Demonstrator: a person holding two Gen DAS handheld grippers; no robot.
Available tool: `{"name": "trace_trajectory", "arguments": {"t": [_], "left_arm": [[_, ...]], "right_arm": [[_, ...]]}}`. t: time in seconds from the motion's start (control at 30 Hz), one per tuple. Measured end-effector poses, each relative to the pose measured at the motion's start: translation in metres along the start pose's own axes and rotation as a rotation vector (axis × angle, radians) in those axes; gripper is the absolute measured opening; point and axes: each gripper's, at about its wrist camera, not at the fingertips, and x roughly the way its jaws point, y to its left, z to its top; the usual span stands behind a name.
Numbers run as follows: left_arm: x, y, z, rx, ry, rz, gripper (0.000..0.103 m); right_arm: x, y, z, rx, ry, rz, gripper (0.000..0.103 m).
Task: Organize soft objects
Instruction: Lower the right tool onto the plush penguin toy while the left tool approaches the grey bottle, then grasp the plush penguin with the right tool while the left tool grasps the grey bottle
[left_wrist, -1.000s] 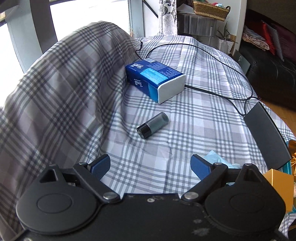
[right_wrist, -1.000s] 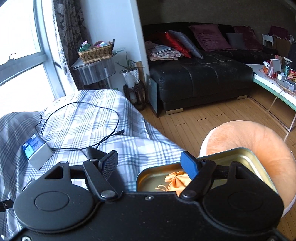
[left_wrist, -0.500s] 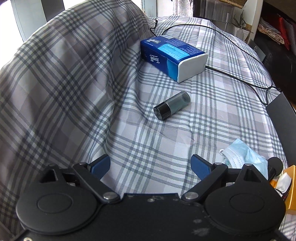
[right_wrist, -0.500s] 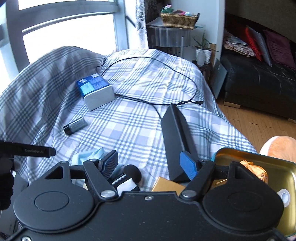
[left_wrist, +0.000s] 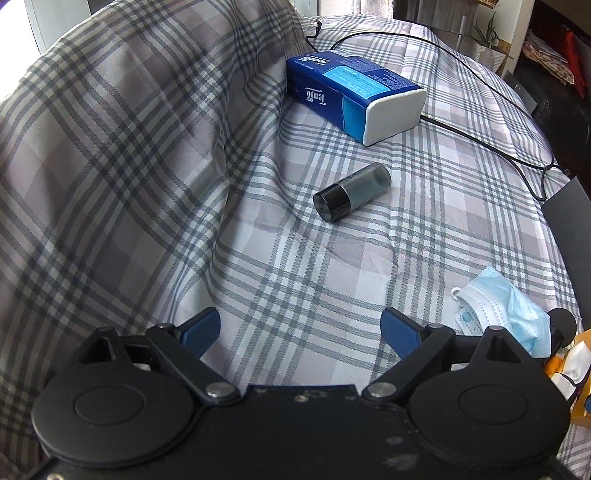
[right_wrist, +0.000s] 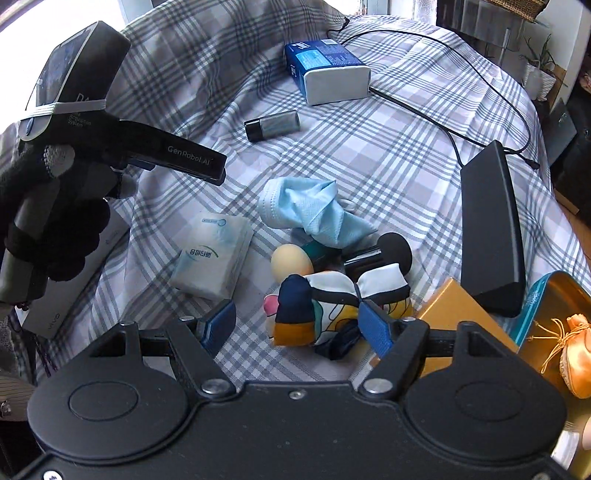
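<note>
In the left wrist view, the left gripper (left_wrist: 300, 328) hung over the plaid cloth (left_wrist: 147, 155) with its blue fingers (left_wrist: 201, 328) spread wide and nothing between them; the pads touched no object, only bare checked fabric showing in the gap. Beyond it a dark cylinder (left_wrist: 352, 192) lay on its side near the middle of the cloth, and farther back a blue tissue pack (left_wrist: 351, 96) sat beside the raised fold of the cloth at the far left, with a black cable (left_wrist: 480, 140) running behind it toward the right edge. A crumpled blue face mask (left_wrist: 506, 310) lay at the right edge, just beside the gripper's right finger but apart from it. In the right wrist view, the right gripper (right_wrist: 297, 326) stood fairly wide, and no pad pressed on anything. A multicoloured cloth pouch (right_wrist: 332, 306) lay just ahead of the fingers, mostly between their lines, near the cloth's near edge. Behind it sat a pale egg-shaped sponge (right_wrist: 290, 262), the face mask (right_wrist: 310, 210), and a white tissue packet (right_wrist: 214, 258) to the left. A gold tin (right_wrist: 554, 295) holding an orange satin pouch (right_wrist: 576, 354) sat at the near right corner. A gloved hand (right_wrist: 44, 221) held the left gripper (right_wrist: 199, 164) at the left edge.
</note>
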Motion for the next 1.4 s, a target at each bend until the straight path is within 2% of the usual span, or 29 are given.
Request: {"name": "trace_trajectory", "arguments": {"t": [0.1,0.3,0.37,0.57,0.73,0.87,1.0,1.07,1.13,1.3,1.4], "left_arm": [[0.000,-0.001,0.001,0.000,-0.002,-0.007,0.093],[-0.002,-0.003,0.001,0.006,-0.002,-0.019,0.093],[-0.002,-0.003,0.000,0.011,0.000,-0.022,0.093],[-0.002,-0.003,0.001,0.014,0.006,-0.031,0.093],[-0.002,0.001,0.000,0.003,0.013,-0.029,0.093],[-0.004,0.000,-0.003,0.005,0.019,-0.028,0.093],[-0.004,0.000,-0.003,0.006,0.018,-0.026,0.093],[-0.004,0.000,-0.002,0.000,0.019,-0.025,0.093],[-0.004,0.000,-0.002,-0.002,0.024,-0.032,0.093],[-0.010,-0.004,0.001,0.013,0.011,-0.036,0.093],[-0.014,-0.006,0.007,0.008,-0.007,-0.038,0.093]], "right_arm": [[0.007,-0.002,0.000,0.024,0.052,0.025,0.070],[0.023,-0.005,0.005,0.047,0.110,-0.030,0.070],[0.027,-0.005,0.010,0.048,0.099,-0.042,0.073],[0.036,0.000,0.023,0.023,0.024,-0.044,0.073],[0.032,-0.016,0.026,0.161,0.024,0.035,0.073],[0.033,-0.035,0.028,0.326,0.022,0.075,0.073],[0.044,-0.045,0.026,0.403,0.059,0.027,0.072],[0.047,-0.047,0.025,0.425,0.061,0.046,0.067],[0.045,-0.048,0.024,0.441,0.062,0.090,0.055],[0.036,-0.041,0.025,0.387,0.044,0.080,0.045],[0.025,-0.036,0.025,0.362,0.013,0.114,0.045]]}}
